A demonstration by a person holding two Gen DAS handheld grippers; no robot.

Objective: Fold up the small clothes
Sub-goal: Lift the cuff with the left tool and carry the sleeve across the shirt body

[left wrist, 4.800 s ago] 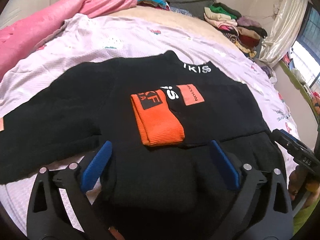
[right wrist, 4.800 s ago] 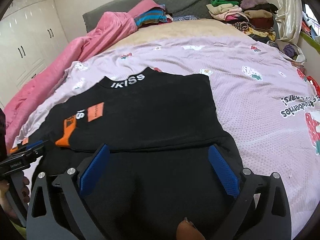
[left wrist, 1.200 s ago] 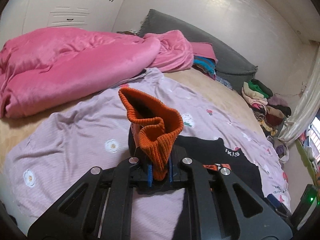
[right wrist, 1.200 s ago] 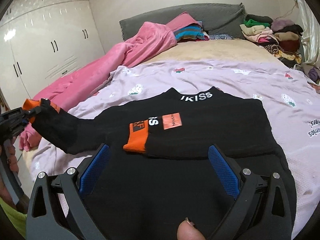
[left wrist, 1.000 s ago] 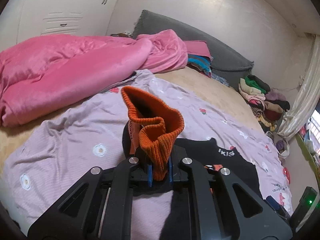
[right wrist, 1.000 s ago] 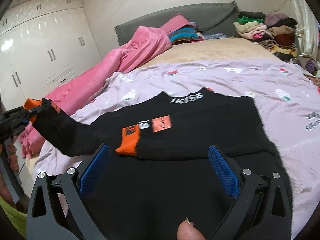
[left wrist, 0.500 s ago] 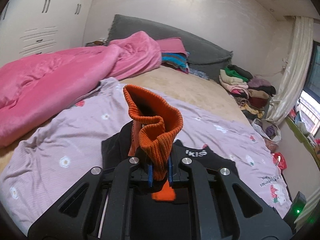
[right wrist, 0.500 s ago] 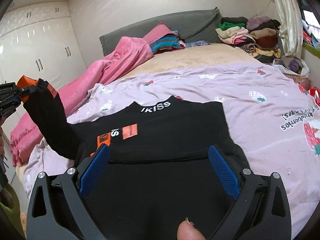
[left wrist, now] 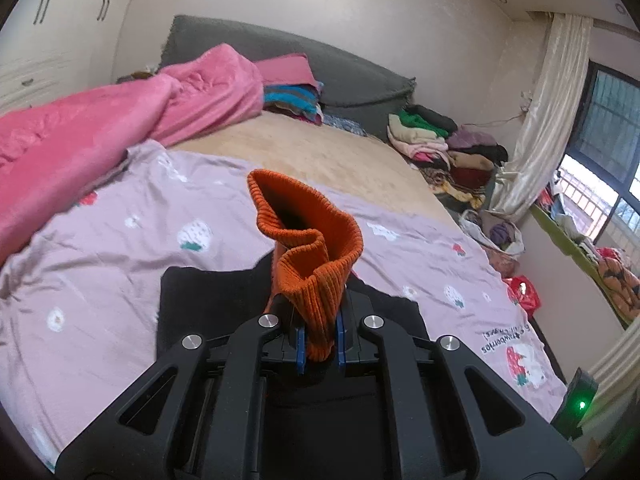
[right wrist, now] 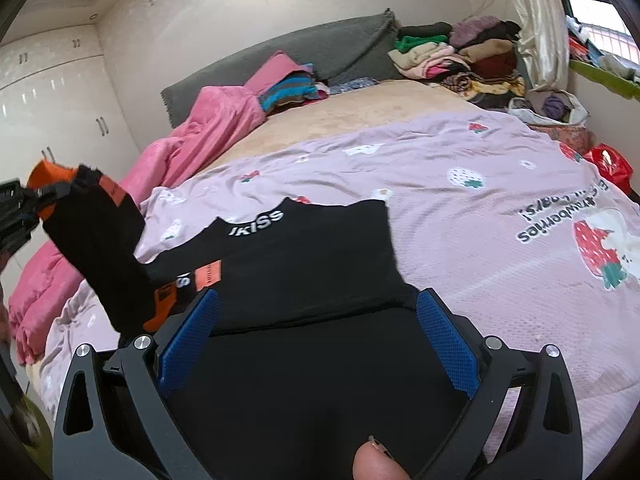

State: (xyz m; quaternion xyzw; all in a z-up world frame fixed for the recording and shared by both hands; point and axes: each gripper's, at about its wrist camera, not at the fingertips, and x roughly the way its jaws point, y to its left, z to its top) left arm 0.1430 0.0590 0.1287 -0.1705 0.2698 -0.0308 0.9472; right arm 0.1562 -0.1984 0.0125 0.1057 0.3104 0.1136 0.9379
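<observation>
The orange cuff (left wrist: 316, 256) is clamped by the left tool (left wrist: 318, 340); the right tool (right wrist: 320, 340) is released. The sweater (right wrist: 304, 264) ahead is judged soft, light, best gripped at edges.

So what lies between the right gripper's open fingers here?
In the right wrist view, the right gripper has only the sweater's black fabric between its blue pads, untouched; the left gripper holds the orange cuff aloft.

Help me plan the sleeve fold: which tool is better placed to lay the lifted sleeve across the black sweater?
Left. The left tool is shut on the sleeve's orange cuff, lifted above the black sweater. The right tool hangs open and empty.
</observation>
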